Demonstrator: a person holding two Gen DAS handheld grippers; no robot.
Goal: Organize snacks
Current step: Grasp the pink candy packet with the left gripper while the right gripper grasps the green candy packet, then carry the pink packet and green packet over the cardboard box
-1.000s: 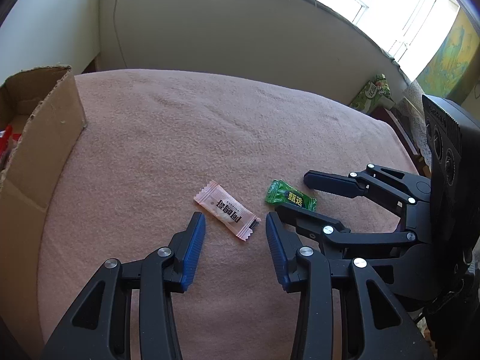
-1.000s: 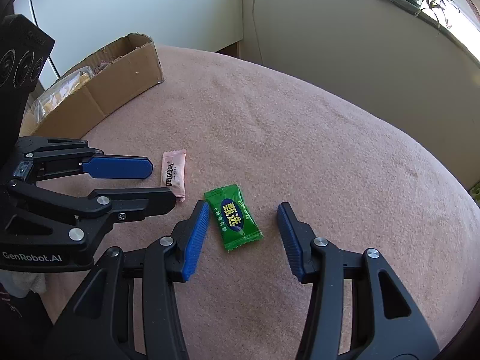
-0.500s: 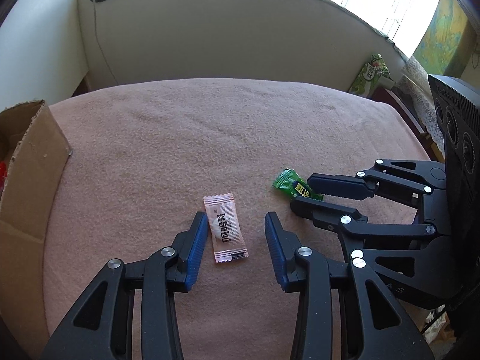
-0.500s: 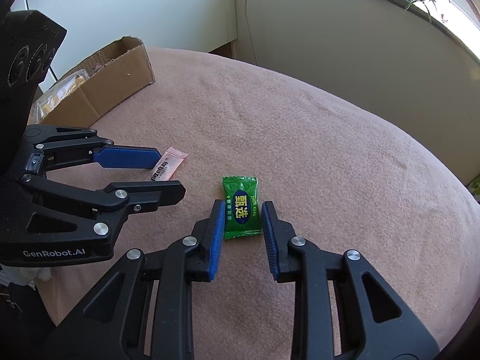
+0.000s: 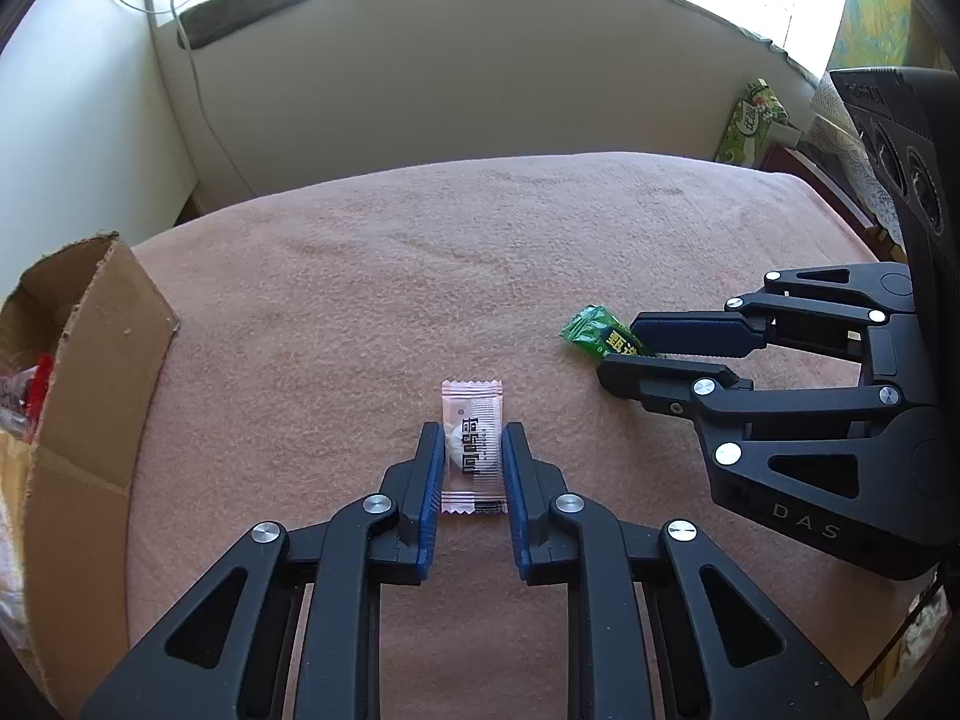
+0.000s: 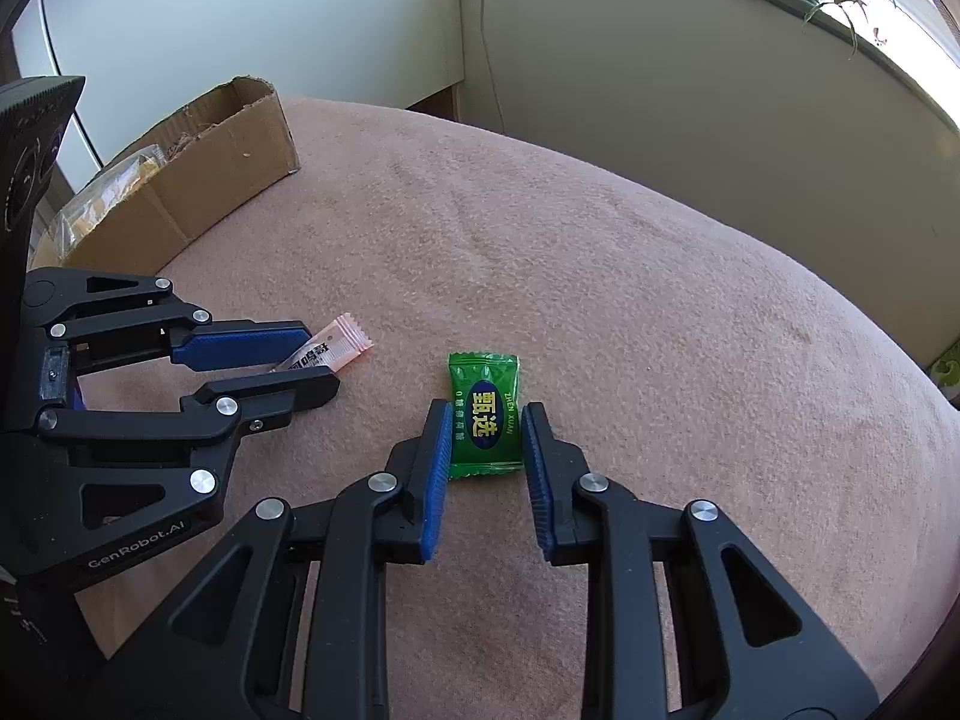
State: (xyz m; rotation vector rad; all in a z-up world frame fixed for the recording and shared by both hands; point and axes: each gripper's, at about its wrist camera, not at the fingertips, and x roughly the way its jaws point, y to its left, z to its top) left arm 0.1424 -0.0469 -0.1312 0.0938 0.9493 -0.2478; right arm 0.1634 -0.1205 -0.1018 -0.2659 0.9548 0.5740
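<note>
A pink candy wrapper (image 5: 471, 408) lies on the pink blanket (image 5: 480, 252), lengthwise between the blue pads of my left gripper (image 5: 471, 438). Those jaws are closing and the pads touch the wrapper's long edges. In the right wrist view the left gripper (image 6: 321, 357) comes in from the left, with the pink candy (image 6: 342, 345) sticking out past its fingertips. My right gripper (image 6: 487, 414) is shut on a green candy (image 6: 483, 384), one pad against each side. From the left wrist view the right gripper (image 5: 621, 348) reaches in from the right, the green candy (image 5: 588, 330) poking out of it.
An open cardboard box (image 5: 102, 348) stands at the blanket's left edge, and in the right wrist view this box (image 6: 210, 180) holds snack packets (image 6: 114, 186). A green packet (image 5: 753, 120) leans by the wall at back right. The wall borders the far side.
The left gripper rolled and shifted until the pink candy lay straight between its jaws, then narrowed onto it. The right jaws closed from wide apart onto the green candy.
</note>
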